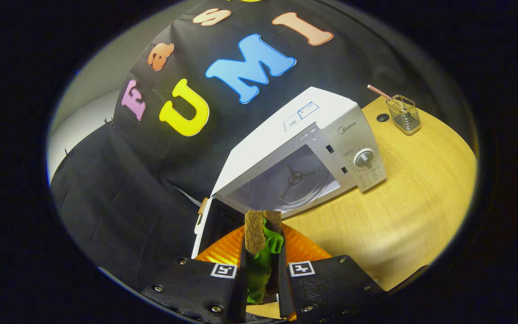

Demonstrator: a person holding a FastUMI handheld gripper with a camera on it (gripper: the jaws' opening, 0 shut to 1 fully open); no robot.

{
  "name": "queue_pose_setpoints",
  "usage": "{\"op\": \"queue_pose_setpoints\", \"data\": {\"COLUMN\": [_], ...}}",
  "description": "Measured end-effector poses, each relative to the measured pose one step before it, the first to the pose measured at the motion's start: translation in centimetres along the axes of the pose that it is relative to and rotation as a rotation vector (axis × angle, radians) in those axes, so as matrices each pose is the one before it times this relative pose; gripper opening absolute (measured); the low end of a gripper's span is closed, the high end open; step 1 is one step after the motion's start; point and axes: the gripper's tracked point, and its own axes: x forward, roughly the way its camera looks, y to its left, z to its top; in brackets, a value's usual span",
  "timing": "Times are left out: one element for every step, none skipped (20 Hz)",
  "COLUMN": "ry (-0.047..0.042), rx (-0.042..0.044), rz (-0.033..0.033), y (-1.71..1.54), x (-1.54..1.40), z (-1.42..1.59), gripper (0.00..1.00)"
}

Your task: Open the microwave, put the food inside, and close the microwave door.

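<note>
A white microwave (304, 148) stands on the wooden table (412, 202). Its door (205, 225) is swung wide open to the left, and the glass turntable (295, 180) shows in the bare cavity. My gripper (263, 229) is shut on a green food piece (261, 265), which is pinched upright between both fingers. Right under and behind the fingers spreads a ribbed orange plate (306, 247); I cannot tell whether it rests on the table. The fingertips are just short of the cavity's front edge, beside the open door.
The control panel with its round dial (364, 158) is on the microwave's right side. Beyond it at the back of the table stands a wire holder (404, 114) with a striped straw (378, 91), next to a round cable hole (382, 118). Black cloth hangs behind and to the left.
</note>
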Motion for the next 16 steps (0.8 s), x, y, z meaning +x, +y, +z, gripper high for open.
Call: {"op": "queue_pose_setpoints", "data": {"ry": [-0.01073,-0.0117,-0.00989,-0.00967,-0.01442,-0.01899,-0.01991,-0.01879,-0.01962,-0.0185,-0.01624,-0.01745,-0.01777,-0.01646,-0.01589,-0.01427], "rx": [0.00909,0.00819,0.00807,0.00712,0.00639,0.00556,0.00626,0.00719,0.00656,0.00513,0.0074,0.00823,0.01139,0.01555,0.01721,0.01258], "rz": [-0.00199,-0.00341,-0.00369,-0.00236,-0.00346,-0.00135,0.00174,0.00121,-0.00347,-0.00798,-0.00832,-0.00307,-0.00135,-0.00291,-0.00246,0.00057], "y": [0.153,0.019,0.077,0.075,0.047,0.095,0.238,0.14,0.065,-0.128,-0.13,-0.029,-0.036,-0.093,-0.098,-0.032], "x": [0.521,0.68,0.669,0.738,0.689,0.681,0.571,0.724,0.663,0.846,0.833,0.801,0.871,0.879,0.71,0.759], "z": [-0.003,0.092,0.024,-0.041,0.073,0.15,0.073,0.067,-0.033,-0.002,-0.051,-0.111,-0.197,-0.073,-0.213,-0.079], "gripper": [0.27,0.27,0.27,0.27,0.27,0.27,0.27,0.27,0.27,0.27,0.27,0.28,0.28,0.28,0.28,0.28]}}
